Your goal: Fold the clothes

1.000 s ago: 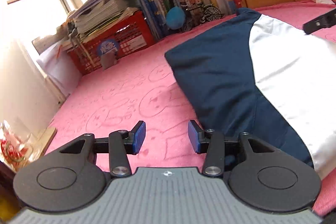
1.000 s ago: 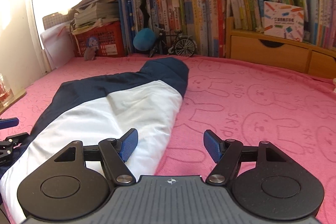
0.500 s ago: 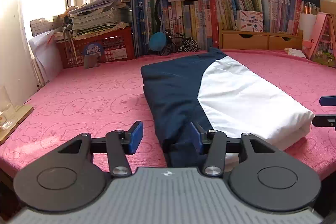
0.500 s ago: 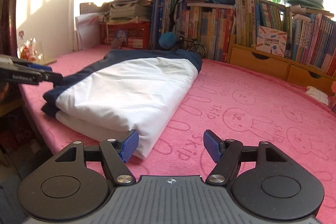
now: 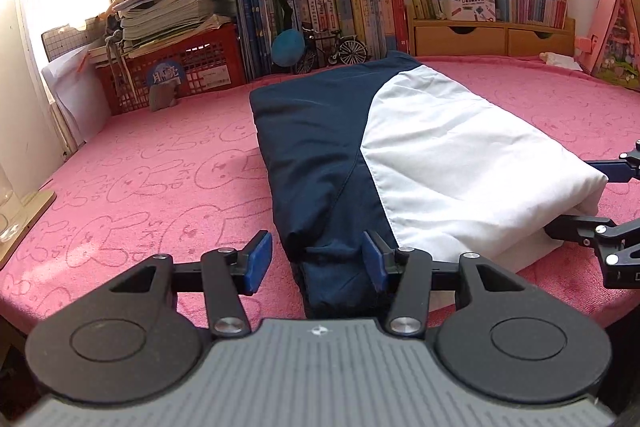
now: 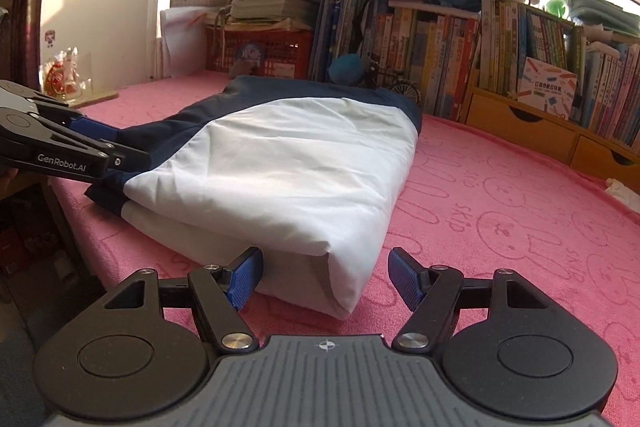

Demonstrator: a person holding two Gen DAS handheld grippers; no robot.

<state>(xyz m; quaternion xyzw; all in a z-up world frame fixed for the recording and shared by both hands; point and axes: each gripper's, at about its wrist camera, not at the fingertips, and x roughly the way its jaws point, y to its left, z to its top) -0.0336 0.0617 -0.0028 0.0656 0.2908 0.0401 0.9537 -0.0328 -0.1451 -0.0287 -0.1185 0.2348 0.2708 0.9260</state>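
Navy-and-white garment (image 5: 400,147) lies folded into a long, layered bundle on the pink rabbit-print cover (image 5: 160,179), near end at the edge. Soft, light, smooth cloth; layers likely to slide, so grip through the whole stack at the near corners. Left tool (image 5: 316,263) fingers apart, straddling the navy corner; right tool (image 6: 324,277) fingers apart around the white corner.

We cannot see the navy corner of the folded garment (image 5: 340,275) below the left tongs (image 5: 316,263). The right tongs (image 5: 600,203) are cut by the frame's edge, and book titles (image 6: 440,43) stay unreadable.
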